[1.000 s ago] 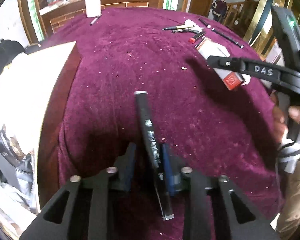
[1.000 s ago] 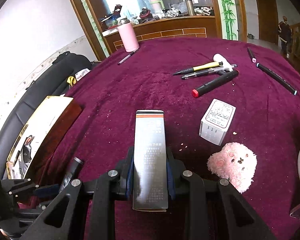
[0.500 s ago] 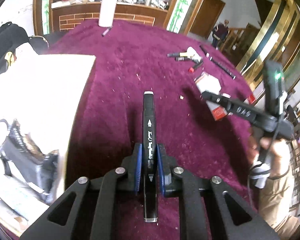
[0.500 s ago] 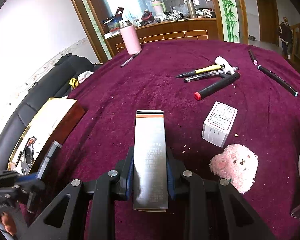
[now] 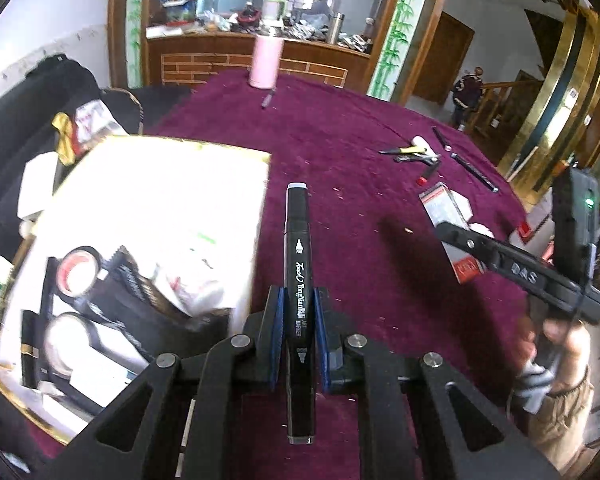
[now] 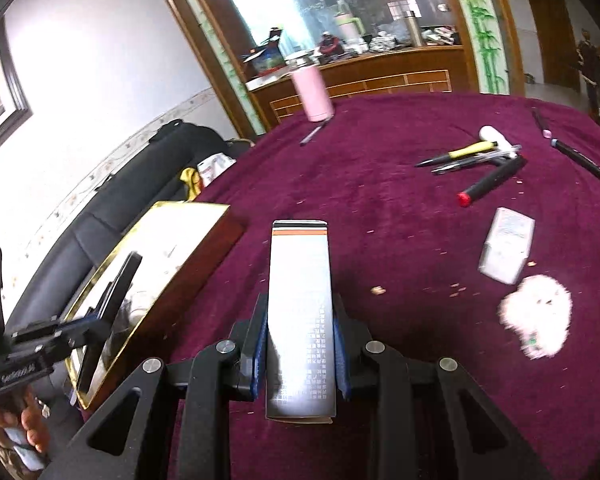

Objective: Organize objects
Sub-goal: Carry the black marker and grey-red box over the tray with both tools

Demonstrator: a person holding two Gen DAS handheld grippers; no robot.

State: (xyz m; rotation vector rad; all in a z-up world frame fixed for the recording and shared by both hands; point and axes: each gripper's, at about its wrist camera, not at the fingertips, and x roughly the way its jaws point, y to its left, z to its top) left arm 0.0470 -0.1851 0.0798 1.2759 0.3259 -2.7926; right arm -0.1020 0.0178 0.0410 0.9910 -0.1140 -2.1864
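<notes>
The left tongs are clamped on a black marker, its grey-capped end pointing forward over the purple-covered counter, just beside the open box that sits at the counter's left edge. The right tongs grip a tall silver carton with an orange band at its far end, held above the counter's middle. In the right wrist view the left tongs and the marker show over the box, which already holds rolls of tape and other dark items (the contents are blurred and washed out by glare).

The step in hand looks like carrying the marker across into the box. To do it well, bring the marker fully past the box's near wall before lowering, so it does not catch on the gold rim. Aim for a gap between the things already inside, and tip the tongs so the marker lies flat rather than landing on end. Release only when it is low, since a round barrel may roll or bounce out.

The carton should wait clear of the left hand's path, well to the counter's centre, then follow once the box mouth is free. Pens, a small white carton and a pink plush toy are yet to be sorted toward the counter's right side.
</notes>
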